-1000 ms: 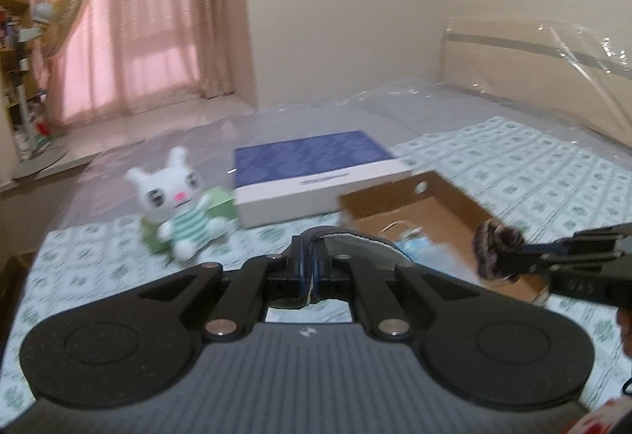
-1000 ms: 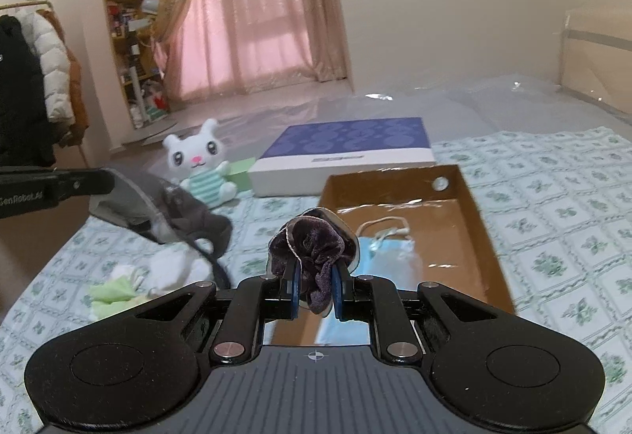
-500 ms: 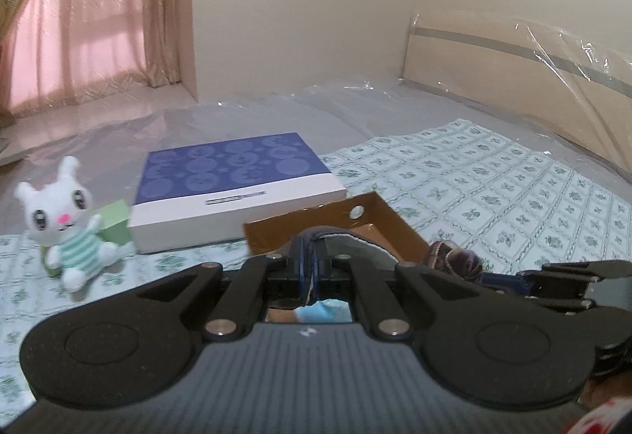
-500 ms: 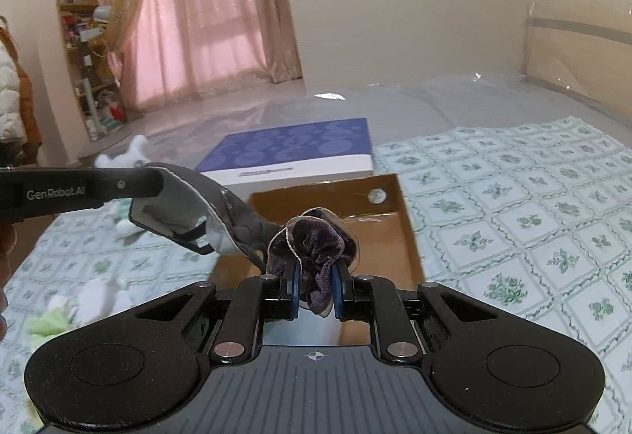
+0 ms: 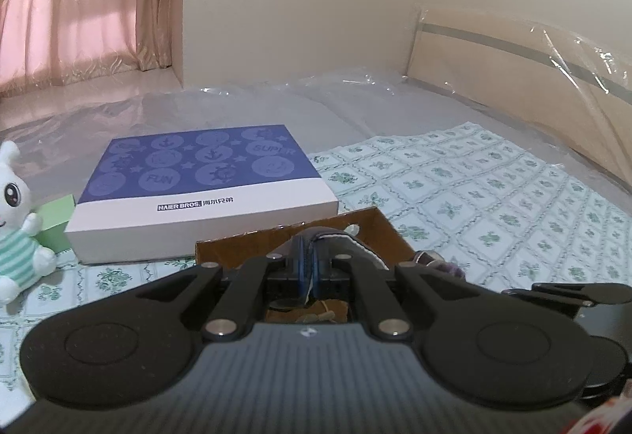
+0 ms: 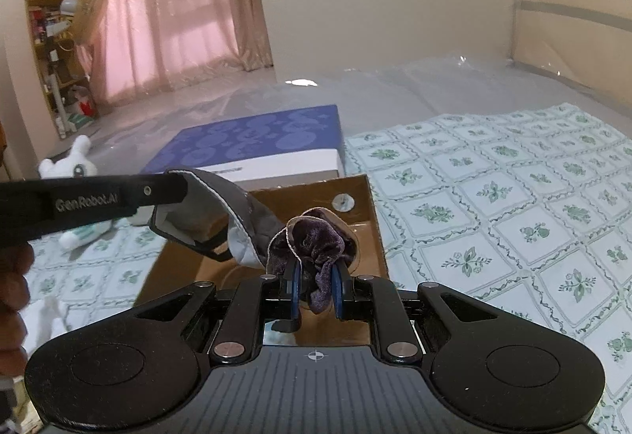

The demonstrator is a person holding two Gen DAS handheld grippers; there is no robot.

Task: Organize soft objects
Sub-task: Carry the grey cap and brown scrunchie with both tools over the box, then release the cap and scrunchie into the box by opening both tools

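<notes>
My left gripper (image 5: 307,260) is shut on a grey sleep mask (image 5: 341,241) with a pale lining and a black strap. In the right wrist view the mask (image 6: 221,210) hangs from the left gripper (image 6: 173,189) over the open brown cardboard box (image 6: 369,204). My right gripper (image 6: 315,285) is shut on a dark purple velvet scrunchie (image 6: 316,240), held over the box's near part. The left wrist view shows the box's far wall (image 5: 237,248) and a bit of the scrunchie (image 5: 428,261) at right. The gripper bodies hide most of the box floor.
A flat blue-and-white gift box (image 5: 205,173) lies just behind the cardboard box. A white plush rabbit (image 5: 15,220) and a green block (image 5: 55,216) sit to the left. White soft items (image 6: 47,315) lie at the near left. A plastic-wrapped headboard (image 5: 513,58) stands at right.
Both grippers have swung right and slightly down over the cardboard box, still holding the mask and the scrunchie. The rabbit has slid to the left edge of both views.
</notes>
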